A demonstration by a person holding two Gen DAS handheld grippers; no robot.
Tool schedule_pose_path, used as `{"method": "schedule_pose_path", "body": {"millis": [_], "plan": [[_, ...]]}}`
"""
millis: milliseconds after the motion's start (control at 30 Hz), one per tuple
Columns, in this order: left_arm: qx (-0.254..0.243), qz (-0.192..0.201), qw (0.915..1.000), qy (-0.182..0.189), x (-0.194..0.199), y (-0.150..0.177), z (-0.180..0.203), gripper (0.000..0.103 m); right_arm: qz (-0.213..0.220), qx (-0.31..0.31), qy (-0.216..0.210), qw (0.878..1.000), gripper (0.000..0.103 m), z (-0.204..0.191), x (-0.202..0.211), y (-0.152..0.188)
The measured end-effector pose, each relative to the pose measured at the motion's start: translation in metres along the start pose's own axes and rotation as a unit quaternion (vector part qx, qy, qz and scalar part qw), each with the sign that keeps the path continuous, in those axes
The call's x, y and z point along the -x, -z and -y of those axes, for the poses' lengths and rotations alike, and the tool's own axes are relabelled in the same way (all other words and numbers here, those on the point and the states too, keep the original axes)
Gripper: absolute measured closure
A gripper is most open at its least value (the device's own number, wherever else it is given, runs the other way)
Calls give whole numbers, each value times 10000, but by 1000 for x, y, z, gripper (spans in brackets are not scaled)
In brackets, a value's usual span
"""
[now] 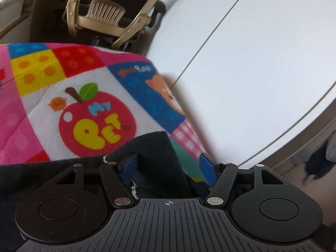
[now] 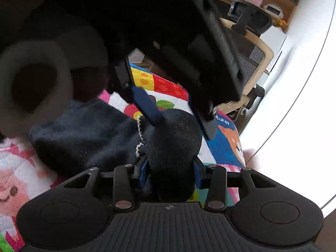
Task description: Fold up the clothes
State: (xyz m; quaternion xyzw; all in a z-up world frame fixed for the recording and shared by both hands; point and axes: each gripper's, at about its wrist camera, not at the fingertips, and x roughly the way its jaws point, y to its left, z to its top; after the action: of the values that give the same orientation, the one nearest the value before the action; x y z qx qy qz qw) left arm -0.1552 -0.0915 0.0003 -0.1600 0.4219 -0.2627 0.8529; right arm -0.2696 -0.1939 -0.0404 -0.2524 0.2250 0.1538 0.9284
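While the white table (image 1: 262, 63) fills the right side of the left wrist view, a bright patchwork kids' blanket (image 1: 63, 109) w/ an apple print covers centre and left. On it lies the dark navy fleece garment (image 2: 88, 138), bunched at lower centre in both views, white stitching along one edge. A beige office chair (image 1: 105, 16) sits at upper left, beyond the blanket. In the right wrist view the left gripper (image 2: 178, 115) comes in from the top, blue fingers (image 2: 147, 105) about half open, straddling the cloth but not pinching it. Right gripper (image 2: 171, 168), bottom centre, is narrow, fingers clamped on a fold of the garment.
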Motion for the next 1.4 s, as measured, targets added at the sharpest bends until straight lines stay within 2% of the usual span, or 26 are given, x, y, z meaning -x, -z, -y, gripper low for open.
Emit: {"method": "schedule_pose_path", "body": {"millis": [67,133,233,367,467,533,667,767,833,867,900,1000,1033,1167,1400], "plan": [[21,-22,9999,-159,-5,3,-5,42,56,29,-89,9999,59,0,4,2],[21,-27,9995,-312,-8,7,-11,40,130,-30,-268,9996,57,3,9,3],[123,-55,9990,-437,-9,13,-23,39,268,-433,-774,9957,53,17,16,4],[130,-8,9989,-452,1,18,-34,38,393,-1362,-1485,9787,42,48,22,7],[214,27,9988,-450,9,21,-42,37,349,-2019,-1572,9661,37,72,22,15],[308,51,9986,-427,14,23,-47,37,203,-2558,-1695,9515,37,85,17,21],[423,88,9984,-361,20,27,-53,36,-9,-3612,-2014,9105,37,99,-1,36],[474,96,9983,-337,23,28,-57,36,-205,-4050,-2151,8884,37,95,-20,42],[496,99,9982,-335,23,28,-58,36,-391,-4355,-2488,8642,37,94,-39,43],[498,104,9981,-336,23,28,-59,36,-453,-4420,-2579,8579,35,91,-44,42],[499,108,9981,-337,23,28,-59,36,-452,-4364,-2527,8624,36,86,-42,41],[468,136,9981,-369,23,30,-58,35,-426,-4164,-2349,8773,49,74,-35,37],[475,140,9981,-359,23,30,-58,33,-413,-4182,-2326,8771,54,75,-35,37],[413,121,9984,-375,21,29,-54,29,-396,-4147,-2189,8824,59,79,-33,35],[398,132,9979,-491,26,28,-52,25,-203,-2816,-1496,9476,58,51,-18,7]]}}
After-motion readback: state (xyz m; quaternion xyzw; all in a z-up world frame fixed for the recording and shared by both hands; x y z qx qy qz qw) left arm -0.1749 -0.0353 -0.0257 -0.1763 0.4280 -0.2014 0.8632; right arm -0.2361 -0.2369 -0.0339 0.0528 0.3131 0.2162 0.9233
